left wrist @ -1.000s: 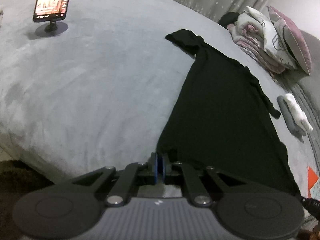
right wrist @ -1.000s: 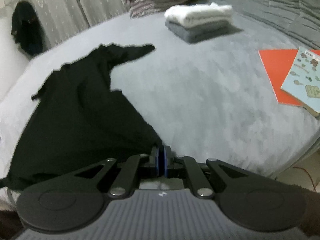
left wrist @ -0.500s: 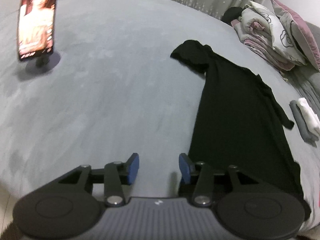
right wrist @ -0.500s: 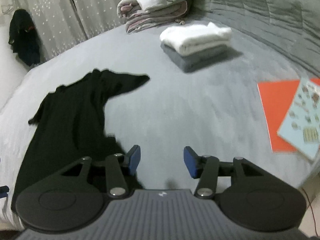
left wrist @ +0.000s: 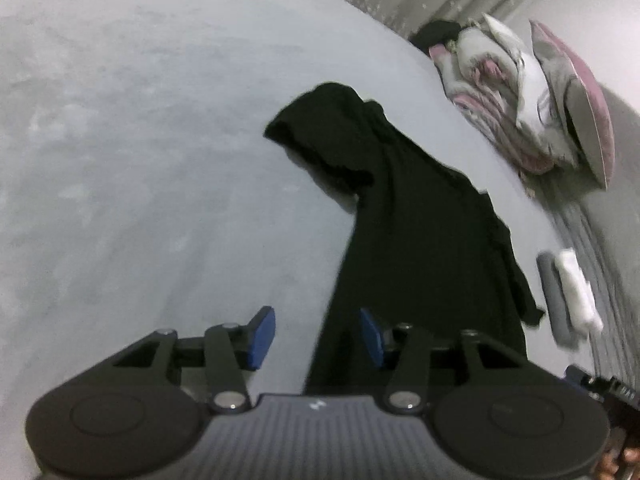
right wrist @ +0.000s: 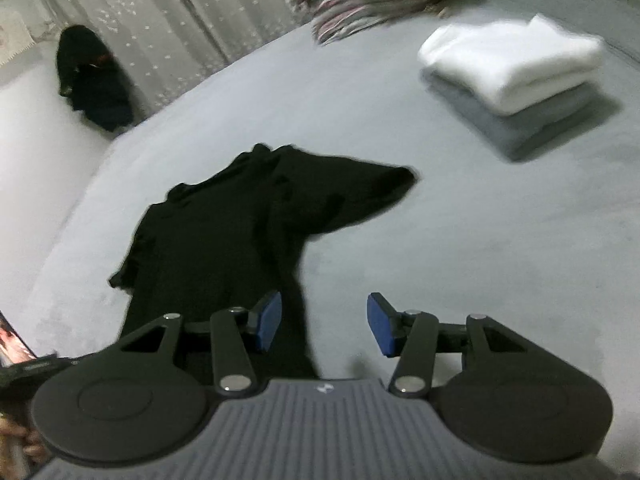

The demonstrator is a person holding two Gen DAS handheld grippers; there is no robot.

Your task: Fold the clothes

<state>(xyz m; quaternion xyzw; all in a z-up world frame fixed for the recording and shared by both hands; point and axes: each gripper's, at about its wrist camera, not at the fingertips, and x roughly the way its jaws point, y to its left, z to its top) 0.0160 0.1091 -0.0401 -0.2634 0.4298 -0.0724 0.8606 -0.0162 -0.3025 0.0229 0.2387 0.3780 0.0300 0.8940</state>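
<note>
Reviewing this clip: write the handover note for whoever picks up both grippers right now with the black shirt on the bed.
Left gripper: open, holding nothing, over the near edge of the black short-sleeved shirt.
Right gripper: open, holding nothing, over the shirt's other near edge.
Shirt: lying lengthwise on the grey plush bed cover, sleeves out to the sides, not folded.
Done: a folded white garment sits on a folded grey one farther along the bed.
Left: all folds on the black shirt, then probably stack it with the folded pair.
</note>
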